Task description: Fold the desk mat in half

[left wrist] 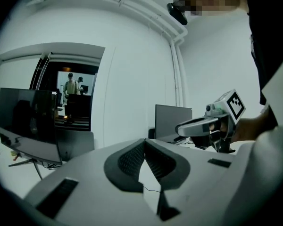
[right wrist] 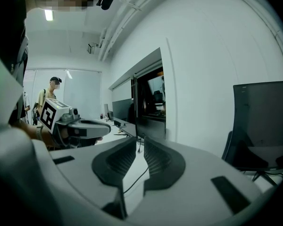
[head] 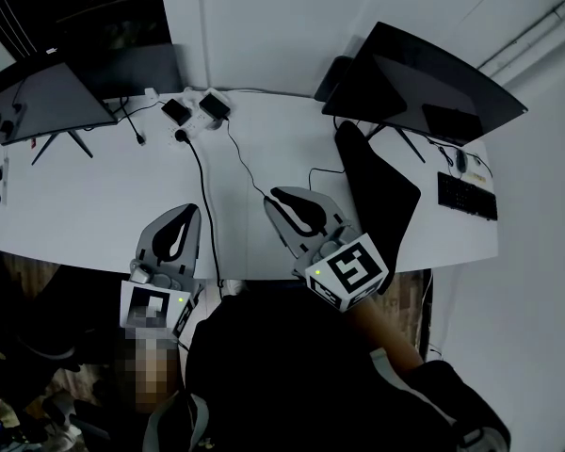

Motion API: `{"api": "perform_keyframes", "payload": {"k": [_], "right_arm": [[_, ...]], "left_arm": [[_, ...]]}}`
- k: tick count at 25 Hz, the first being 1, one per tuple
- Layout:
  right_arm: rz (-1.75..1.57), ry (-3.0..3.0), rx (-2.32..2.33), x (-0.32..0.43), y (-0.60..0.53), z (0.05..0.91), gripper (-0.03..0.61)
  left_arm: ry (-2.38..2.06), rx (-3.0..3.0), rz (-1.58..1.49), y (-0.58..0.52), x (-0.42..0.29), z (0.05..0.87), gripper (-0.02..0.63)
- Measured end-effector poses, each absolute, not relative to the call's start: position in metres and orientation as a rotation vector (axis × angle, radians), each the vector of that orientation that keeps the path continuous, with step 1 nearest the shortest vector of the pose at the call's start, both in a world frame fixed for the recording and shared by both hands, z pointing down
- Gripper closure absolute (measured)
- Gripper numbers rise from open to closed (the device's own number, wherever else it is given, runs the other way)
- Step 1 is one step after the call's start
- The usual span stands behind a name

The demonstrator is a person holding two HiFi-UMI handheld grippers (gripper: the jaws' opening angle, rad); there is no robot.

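**Q:** When the desk (head: 94,205) is checked, what counts apply?

**A:** Two grippers: left gripper (head: 188,211) and right gripper (head: 278,199). One mat (head: 381,191). Two screens: left monitor (head: 47,97) and right monitor (head: 424,83). One keyboard (head: 466,196). One power strip (head: 202,113).

**Q:** Jaw state?

**A:** Left jaws: closed, tips meeting, nothing between. Right jaws: closed to a thin slit, nothing held.

**Q:** Mat location?

**A:** Flat on the desk, just right of the right jaws, running from below the right monitor to the near edge. Neither gripper holds it.

**Q:** Obstructions?

**A:** A cable (head: 207,205) runs from the power strip, ahead of the jaws, down between the two grippers. The keyboard lies right of the mat.
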State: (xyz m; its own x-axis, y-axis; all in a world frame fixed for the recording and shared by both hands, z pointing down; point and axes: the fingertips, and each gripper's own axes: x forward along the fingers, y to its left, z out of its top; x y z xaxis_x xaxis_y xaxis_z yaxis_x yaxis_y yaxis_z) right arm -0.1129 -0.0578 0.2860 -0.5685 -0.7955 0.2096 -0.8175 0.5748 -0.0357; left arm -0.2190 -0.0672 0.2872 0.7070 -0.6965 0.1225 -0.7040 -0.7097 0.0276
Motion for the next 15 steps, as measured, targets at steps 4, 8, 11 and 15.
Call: {"api": "perform_keyframes", "payload": {"k": [4,8,11,15], "right_arm": [[0.201,-2.623,1.357,-0.1148,-0.0592,0.2899,0.518],[0.214,-2.634,1.358,-0.1174,-0.0587,0.2920,0.518],[0.222,-2.635,1.356,-0.1200,-0.0593,0.2920,0.518],[0.228,-2.630,1.356,-0.1217,-0.0614,0.2920,0.518]], "left_arm": [[-1.153,2.845,0.144,-0.0697,-0.2208,0.2861,0.606],[-1.146,2.843,0.130,-0.0717,-0.2229,0.2863,0.606],[-1.138,2.841,0.124,-0.0736,-0.2243,0.2859,0.606],[-1.109,2.838,0.121,-0.0752,-0.2250,0.2873,0.606]]}}
